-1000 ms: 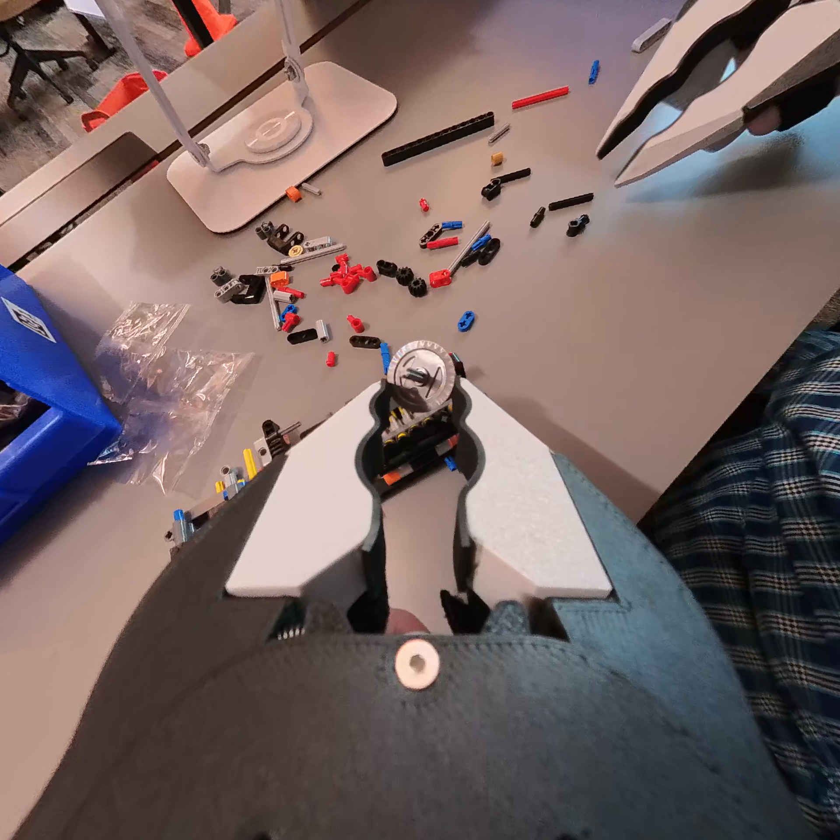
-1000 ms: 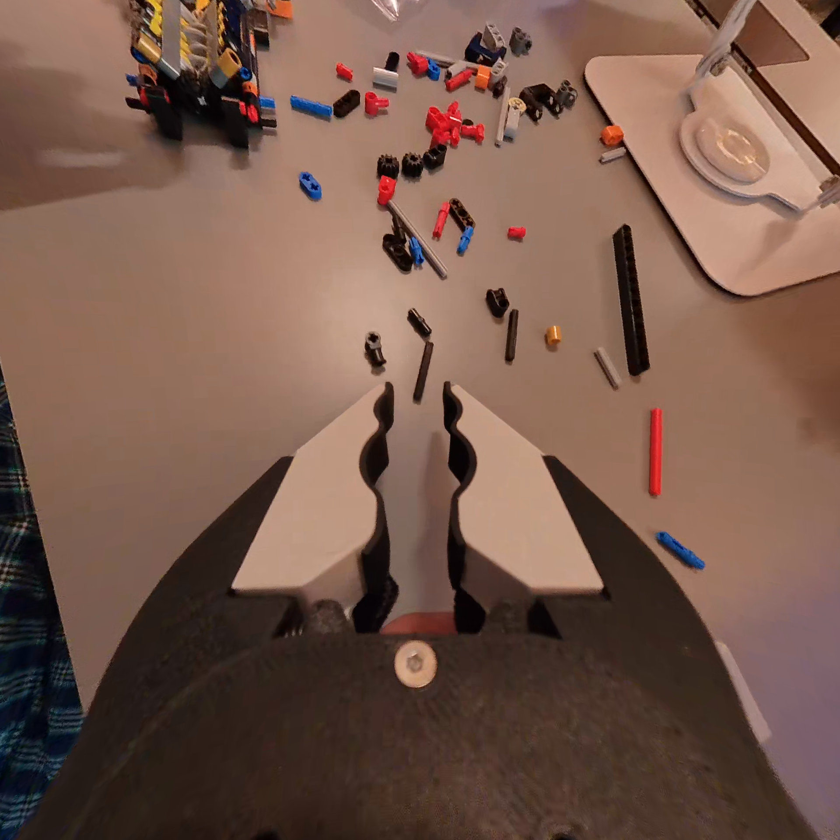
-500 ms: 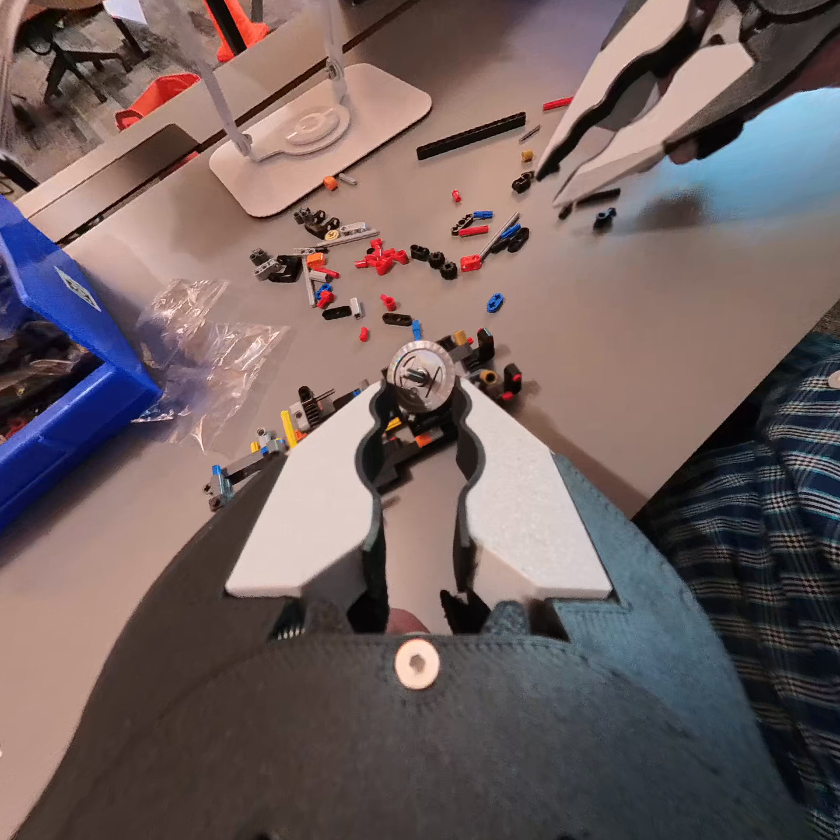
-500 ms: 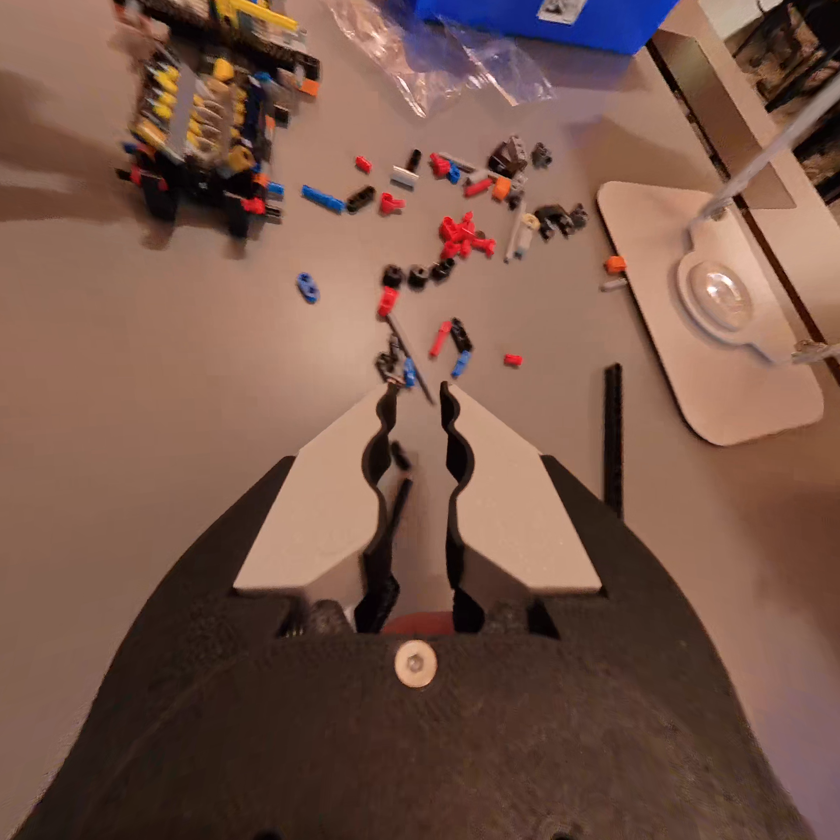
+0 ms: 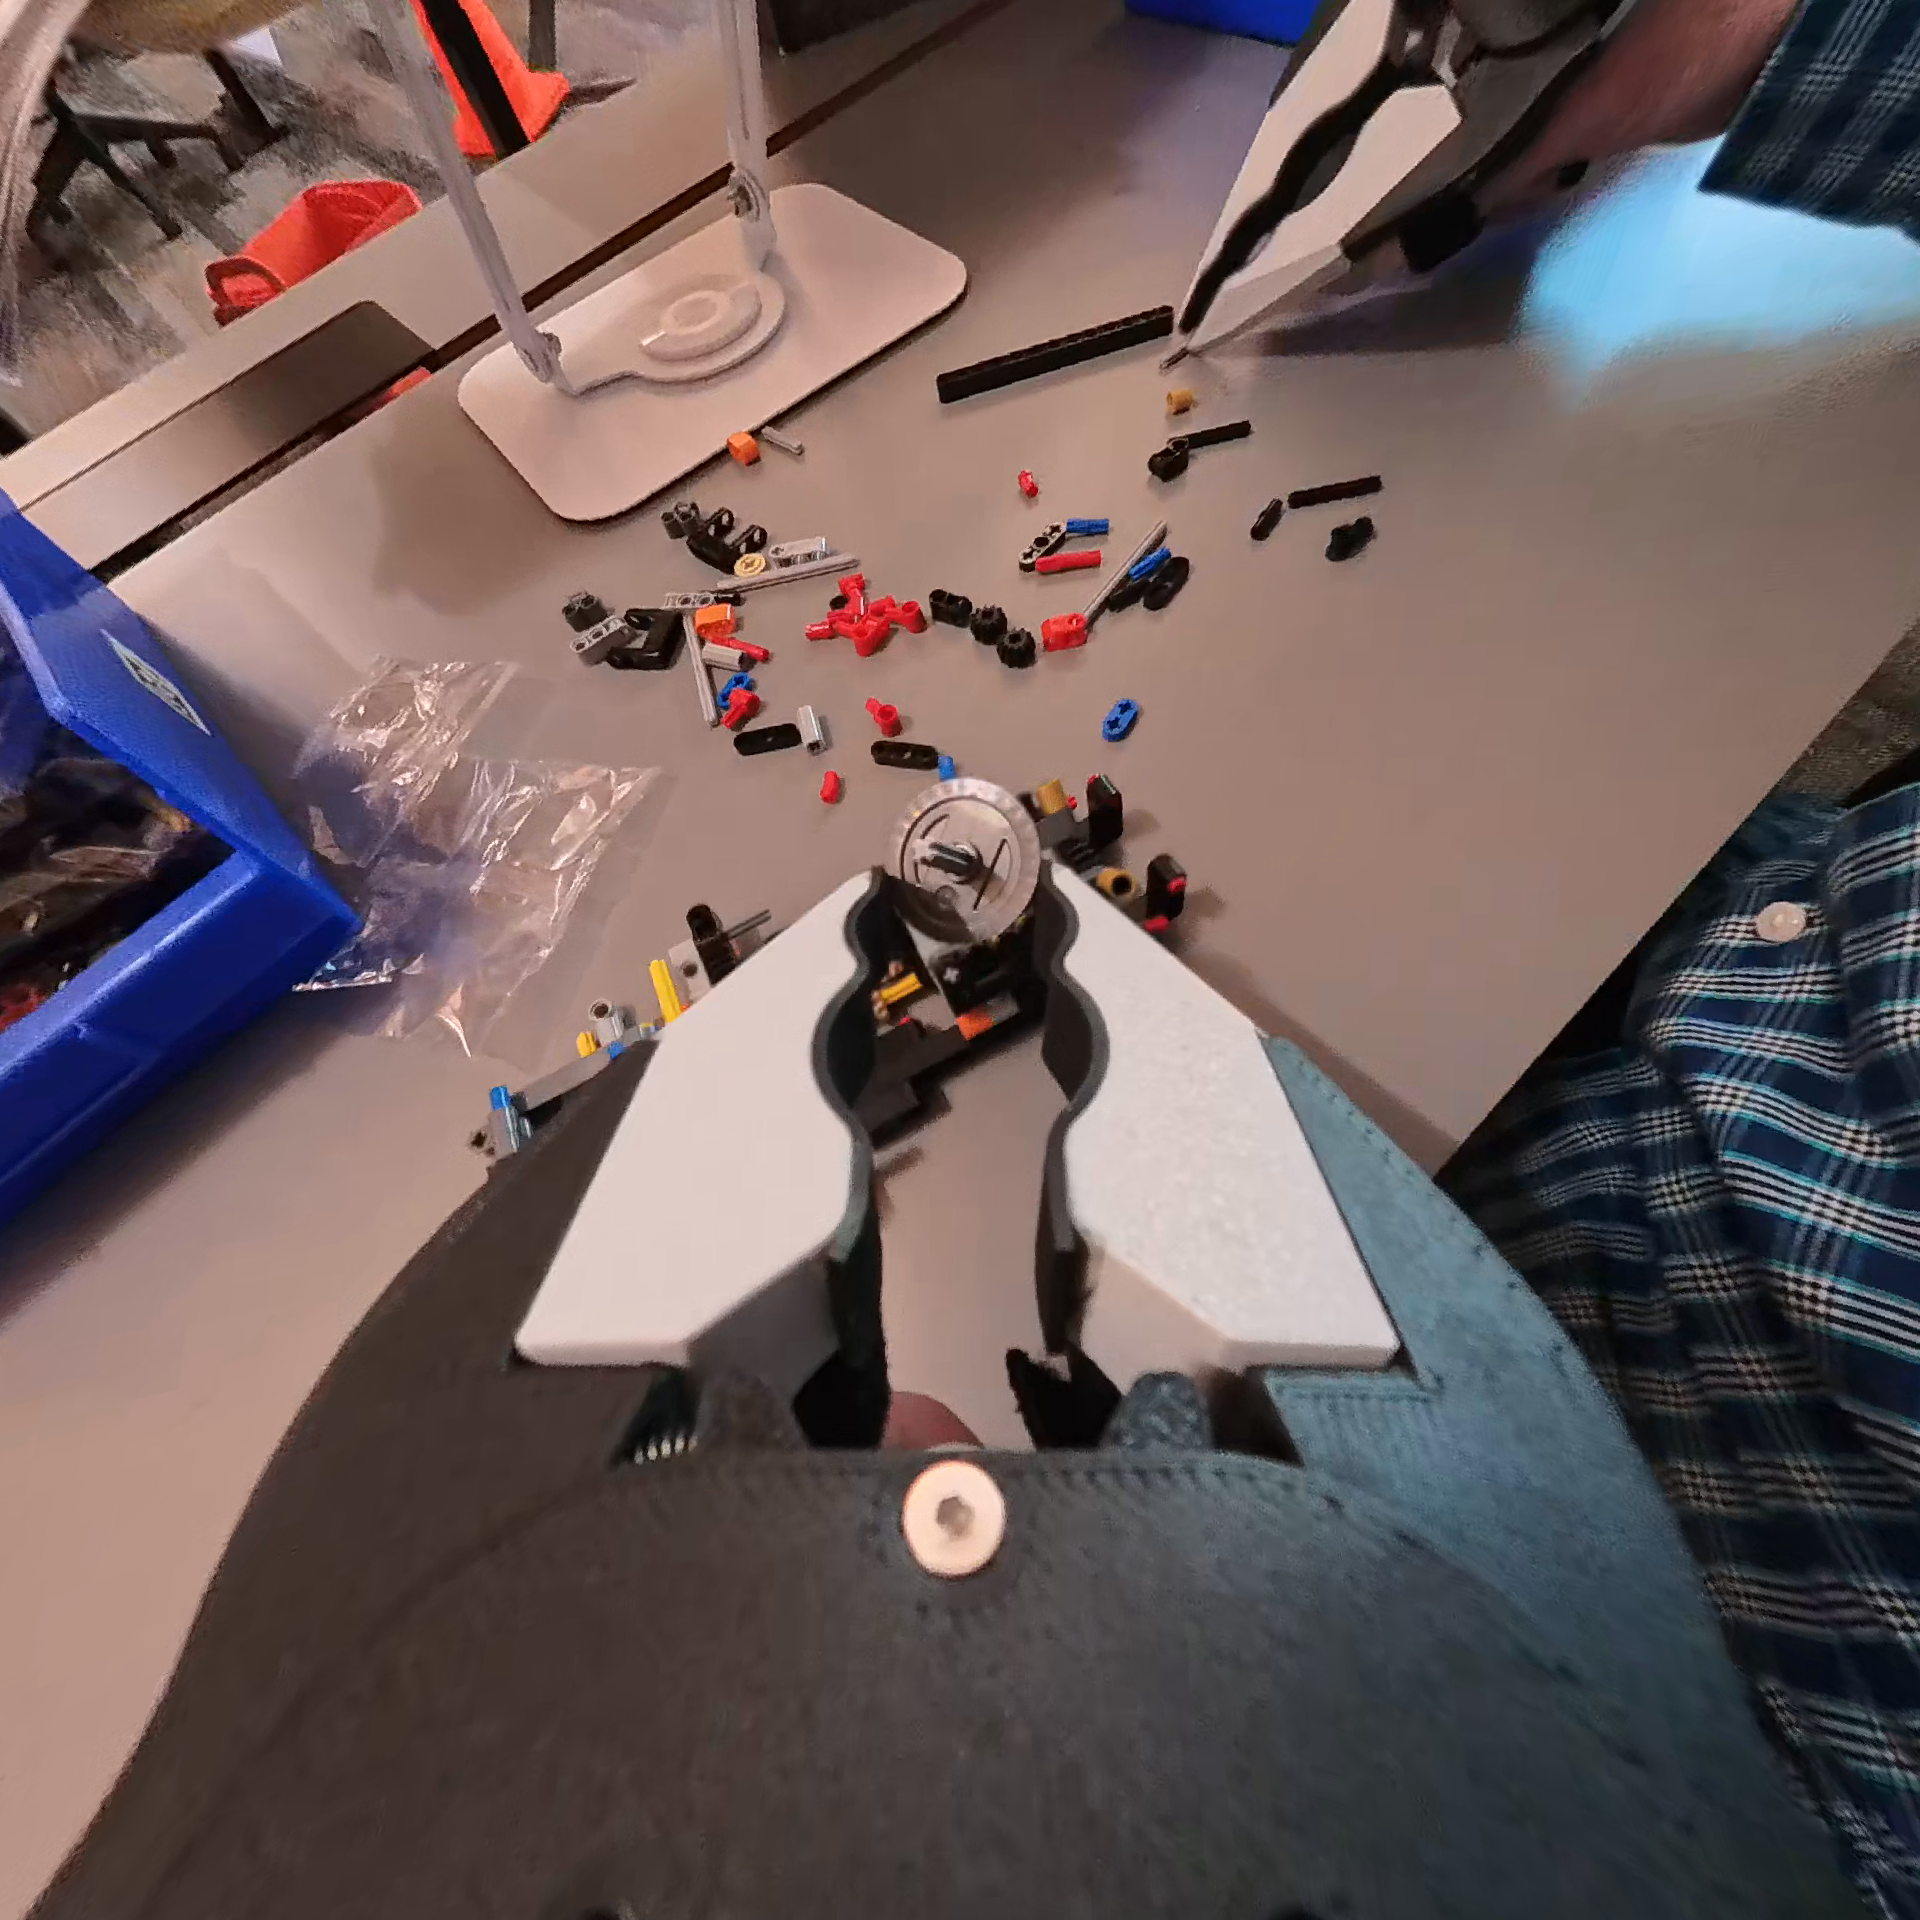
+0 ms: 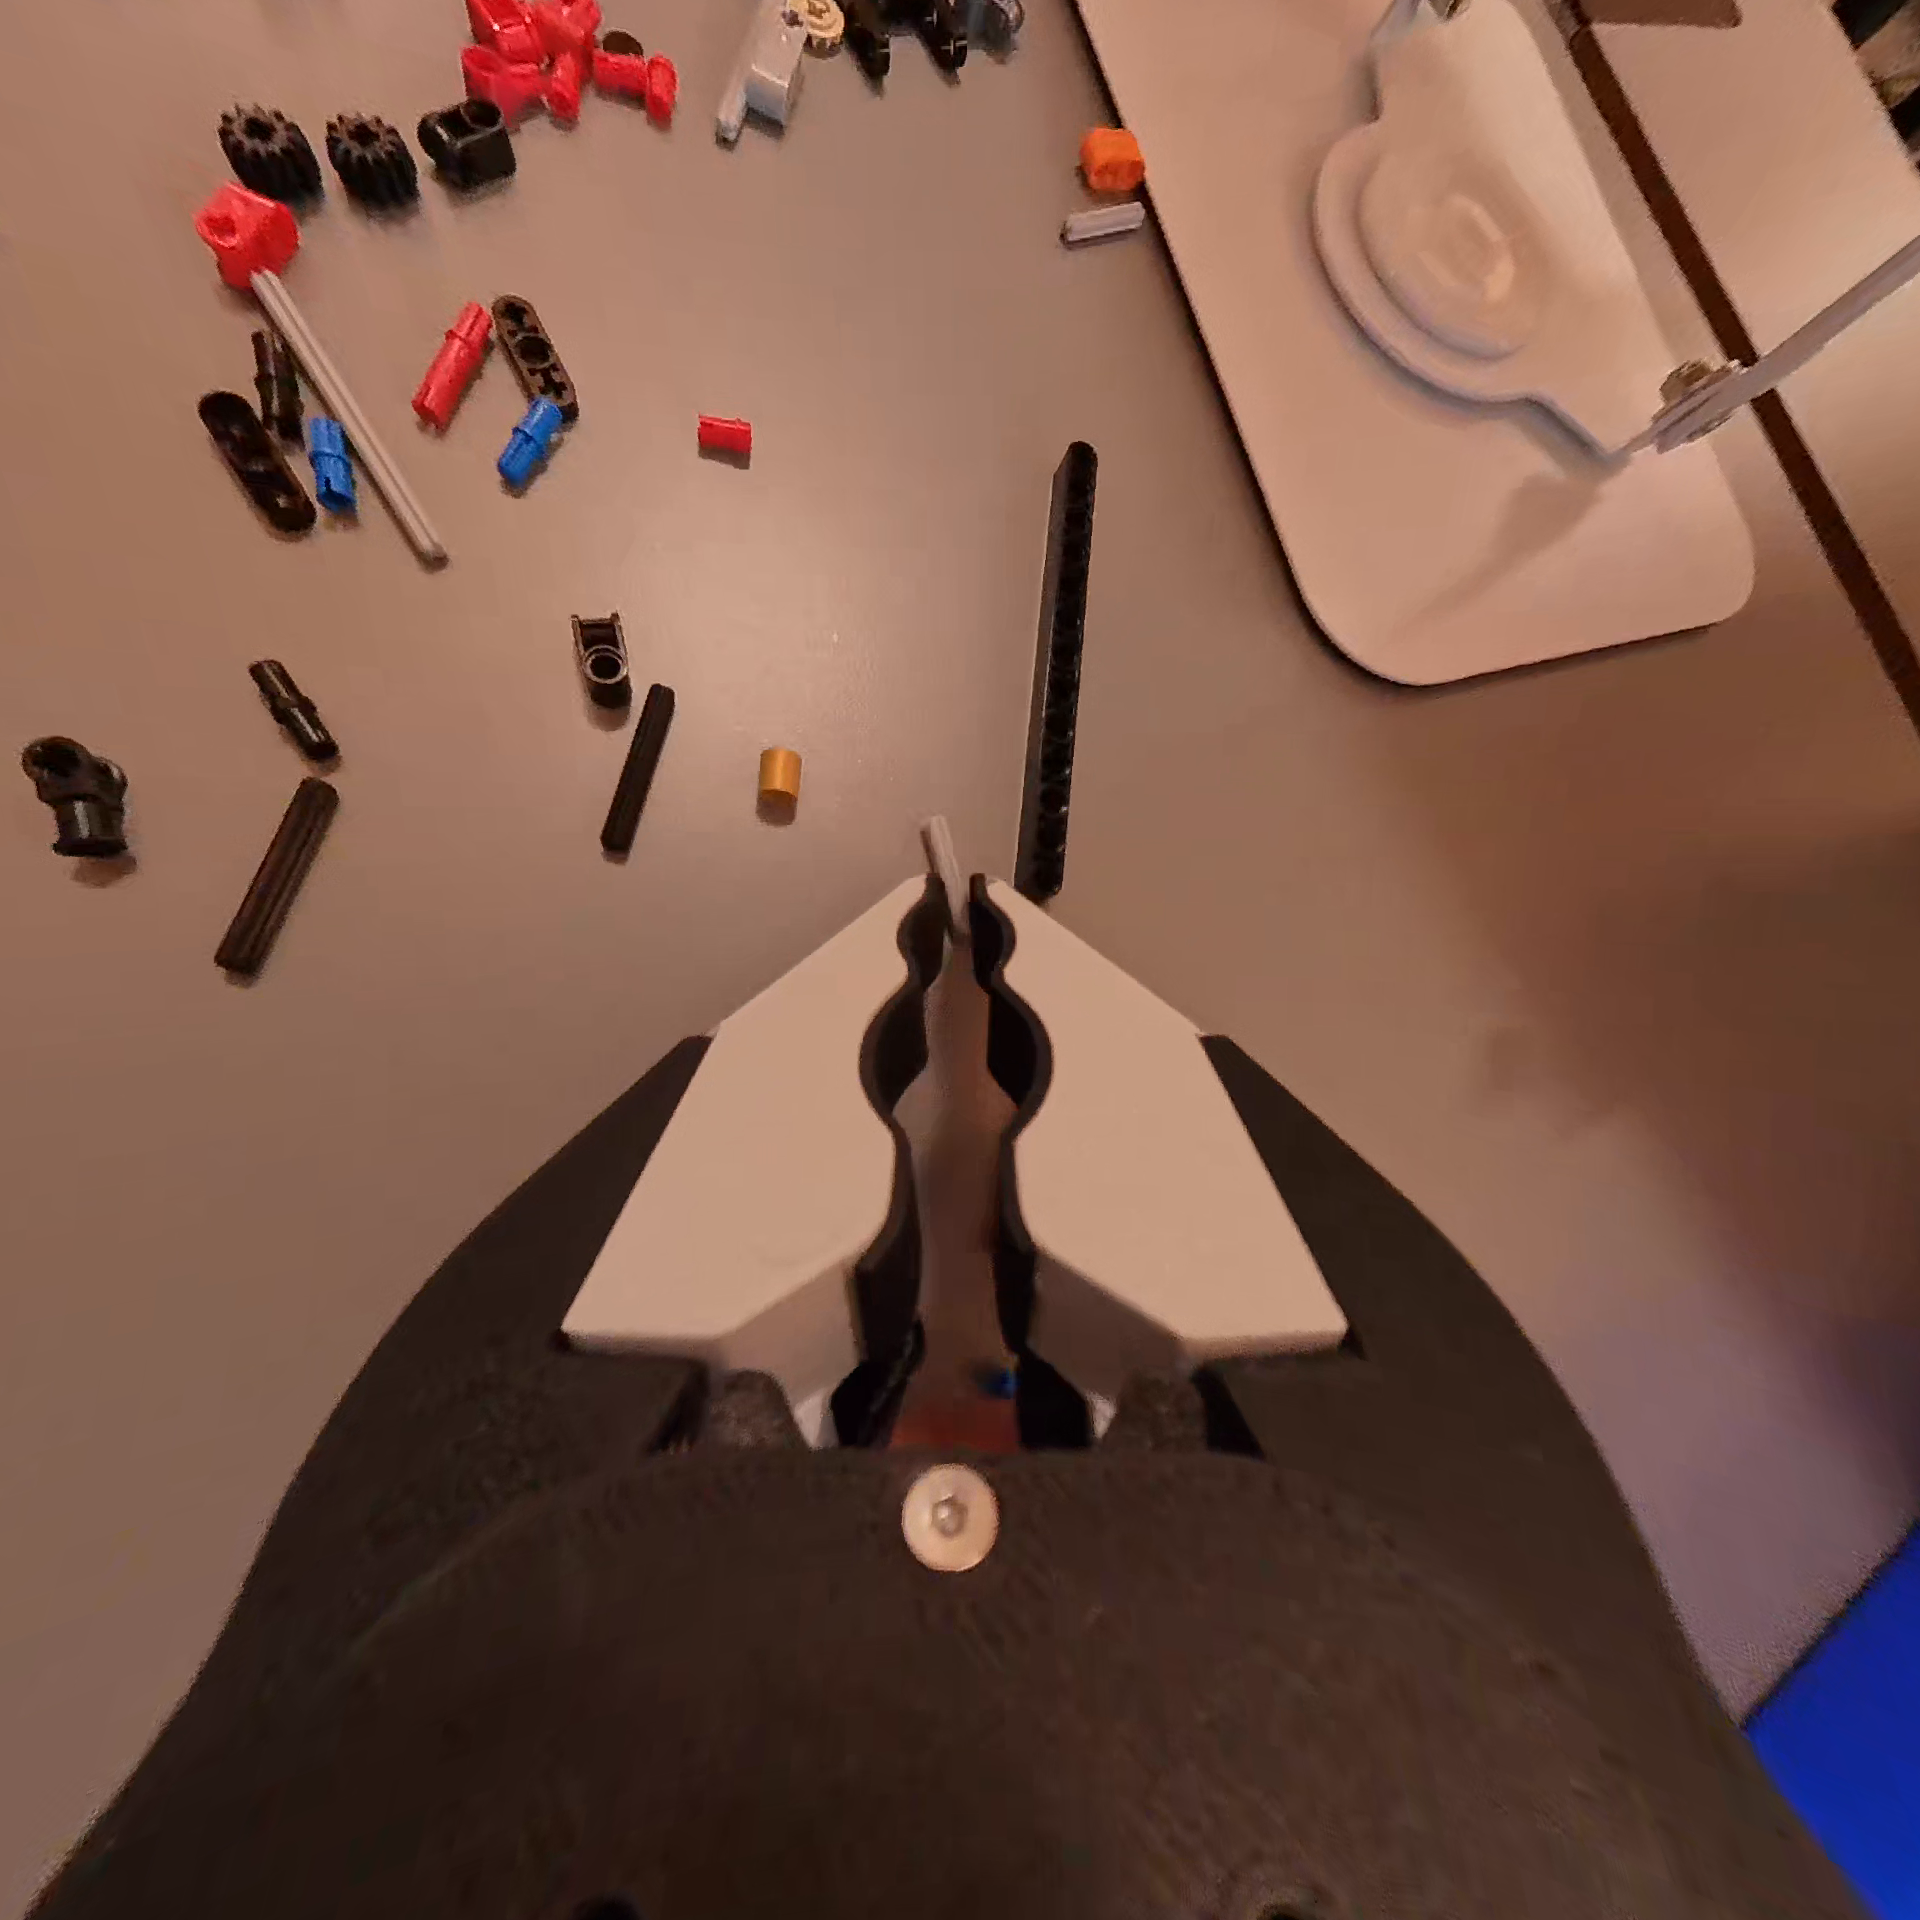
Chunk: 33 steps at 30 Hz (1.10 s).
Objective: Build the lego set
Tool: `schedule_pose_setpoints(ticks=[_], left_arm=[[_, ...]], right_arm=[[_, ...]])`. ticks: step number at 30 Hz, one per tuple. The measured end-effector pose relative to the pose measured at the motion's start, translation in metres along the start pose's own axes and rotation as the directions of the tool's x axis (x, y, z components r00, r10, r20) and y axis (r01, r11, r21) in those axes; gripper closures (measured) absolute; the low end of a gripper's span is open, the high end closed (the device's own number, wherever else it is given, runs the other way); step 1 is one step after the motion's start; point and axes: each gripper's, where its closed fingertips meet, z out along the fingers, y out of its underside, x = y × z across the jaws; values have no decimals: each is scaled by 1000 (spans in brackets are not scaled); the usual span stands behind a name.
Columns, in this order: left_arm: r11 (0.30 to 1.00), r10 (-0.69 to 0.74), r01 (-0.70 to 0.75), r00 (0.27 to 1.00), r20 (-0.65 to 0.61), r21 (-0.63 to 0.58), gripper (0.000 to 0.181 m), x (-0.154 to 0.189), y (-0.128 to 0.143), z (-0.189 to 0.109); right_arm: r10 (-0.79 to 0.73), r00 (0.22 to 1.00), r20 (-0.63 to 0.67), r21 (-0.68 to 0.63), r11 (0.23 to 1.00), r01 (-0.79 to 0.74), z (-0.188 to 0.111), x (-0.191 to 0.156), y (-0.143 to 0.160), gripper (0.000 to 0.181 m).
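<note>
Two grippers: left gripper (image 5: 961,902), right gripper (image 6: 948,885). One long black beam (image 6: 1058,675). Left of beam: one gold bush (image 6: 779,776), two black gears (image 6: 317,154), one long grey axle (image 6: 348,416), two blue pins (image 6: 431,449), two black axles (image 6: 447,821). Red cluster (image 6: 561,62) beyond the gears, maybe six pieces, too jumbled to count. One orange piece (image 6: 1110,158) past beam's far end. One white stand base (image 6: 1455,343) right of beam. One blue bin (image 5: 135,904), one plastic bag (image 5: 468,821).
</note>
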Motion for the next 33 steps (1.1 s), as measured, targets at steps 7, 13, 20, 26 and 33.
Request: schedule_pose_setpoints(ticks=[7, 13, 20, 26, 33], left_arm=[[1000, -6, 7, 999, -31, 10, 157, 8, -16, 9], [997, -39, 44, 996, -85, 56, 157, 13, -36, 20], [992, -74, 87, 987, -145, 90, 156, 17, -58, 28], [994, -53, 68, 985, -165, 83, 156, 21, -74, 35], [995, -17, 36, 977, -213, 89, 156, 28, -104, 37]], right_arm=[[62, 994, 87, 29, 997, -65, -1, -6, -3, 180], [74, 991, 110, 139, 986, -89, -16, -18, -23, 180], [94, 978, 187, 366, 917, -158, -45, -47, -72, 181], [95, 941, 325, 560, 783, -272, -71, -84, -123, 181], [133, 854, 504, 645, 600, -474, -85, -107, -158, 181]])
